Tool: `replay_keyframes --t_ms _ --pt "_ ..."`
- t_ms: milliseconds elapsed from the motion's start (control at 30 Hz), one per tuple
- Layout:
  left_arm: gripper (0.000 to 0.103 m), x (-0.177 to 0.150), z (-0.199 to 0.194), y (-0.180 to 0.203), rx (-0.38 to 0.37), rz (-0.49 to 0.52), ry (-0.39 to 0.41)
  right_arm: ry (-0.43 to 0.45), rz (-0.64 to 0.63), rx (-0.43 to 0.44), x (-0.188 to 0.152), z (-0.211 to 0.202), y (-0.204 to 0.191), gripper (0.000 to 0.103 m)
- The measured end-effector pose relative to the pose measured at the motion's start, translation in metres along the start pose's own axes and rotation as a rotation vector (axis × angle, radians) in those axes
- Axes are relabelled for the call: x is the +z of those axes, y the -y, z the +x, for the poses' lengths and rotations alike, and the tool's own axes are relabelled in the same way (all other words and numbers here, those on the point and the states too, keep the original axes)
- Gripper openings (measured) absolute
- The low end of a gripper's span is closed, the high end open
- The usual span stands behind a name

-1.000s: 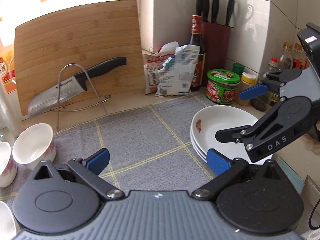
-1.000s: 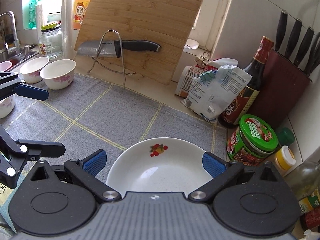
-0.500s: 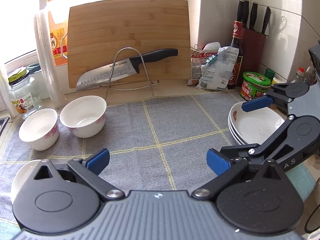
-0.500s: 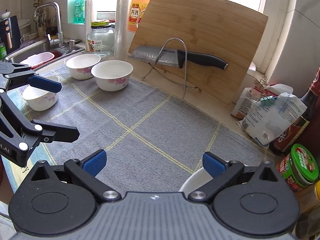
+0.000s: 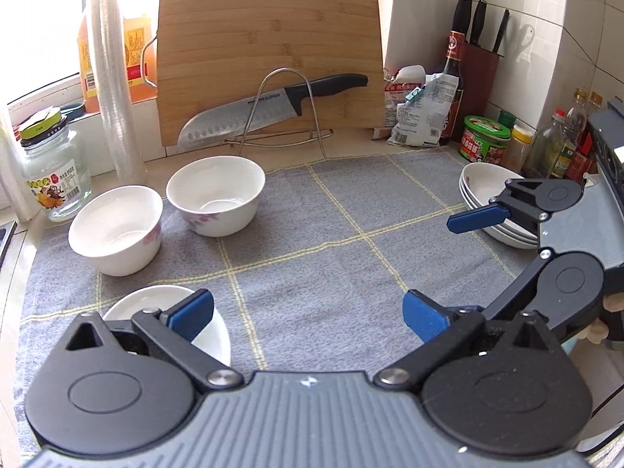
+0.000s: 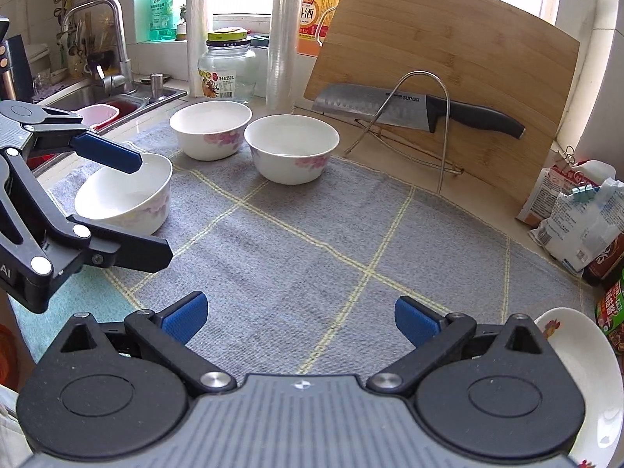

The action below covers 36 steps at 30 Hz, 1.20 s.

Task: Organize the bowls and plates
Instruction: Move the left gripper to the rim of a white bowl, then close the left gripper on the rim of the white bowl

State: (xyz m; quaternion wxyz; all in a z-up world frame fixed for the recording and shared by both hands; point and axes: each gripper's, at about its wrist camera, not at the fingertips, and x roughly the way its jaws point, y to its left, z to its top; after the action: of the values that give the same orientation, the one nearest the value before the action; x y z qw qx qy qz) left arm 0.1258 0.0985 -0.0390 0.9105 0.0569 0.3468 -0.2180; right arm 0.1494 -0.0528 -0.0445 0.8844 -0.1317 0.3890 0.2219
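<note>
Three white bowls with pink flowers sit on the grey mat (image 5: 312,257): one far (image 5: 215,194), one to its left (image 5: 116,224), one nearest (image 5: 212,335), partly under my left gripper's left finger. In the right wrist view they are the right bowl (image 6: 291,147), the middle bowl (image 6: 210,128) and the near bowl (image 6: 128,195). A stack of white plates (image 5: 481,187) sits at the mat's right edge; its rim also shows in the right wrist view (image 6: 585,358). My left gripper (image 5: 308,316) is open and empty. My right gripper (image 6: 300,319) is open and empty above the mat.
A bamboo cutting board (image 5: 269,62) leans at the back with a knife (image 5: 273,105) on a wire stand. A glass jar (image 5: 50,171), a cup sleeve (image 5: 117,89), food bags (image 5: 421,113), sauce bottles and a knife block (image 5: 479,74) line the wall. A sink (image 6: 97,101) lies left.
Both grippers swung left, away from the plate stack. The three bowls came into fuller view and the plates slid to the right edge. Both stayed open.
</note>
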Motion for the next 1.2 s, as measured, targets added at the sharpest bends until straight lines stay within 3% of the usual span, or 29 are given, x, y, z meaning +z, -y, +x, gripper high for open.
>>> replay_keyframes --t_ms 300,533,867,1000,1200 --pt "0.102 -0.007 -0.015 -0.056 -0.001 0.009 -0.011 -0.006 -0.027 0.002 0.014 0.023 -0.053 0.103" --pt "0.102 -0.009 -0.012 -0.098 0.033 -0.005 -0.028 -0.005 -0.06 0.069 0.027 0.043 -0.085 0.103" --pt "0.1 -0.019 0.012 -0.137 0.064 -0.07 -0.123 0.022 -0.138 0.145 0.044 0.069 -0.122 0.103" --pt "0.084 -0.021 0.02 -0.141 0.033 -0.085 -0.155 0.029 -0.193 0.139 0.045 0.073 -0.135 0.103" --pt "0.067 -0.023 0.024 -0.139 -0.023 -0.088 -0.175 0.02 -0.226 0.152 0.048 0.076 -0.142 0.087"
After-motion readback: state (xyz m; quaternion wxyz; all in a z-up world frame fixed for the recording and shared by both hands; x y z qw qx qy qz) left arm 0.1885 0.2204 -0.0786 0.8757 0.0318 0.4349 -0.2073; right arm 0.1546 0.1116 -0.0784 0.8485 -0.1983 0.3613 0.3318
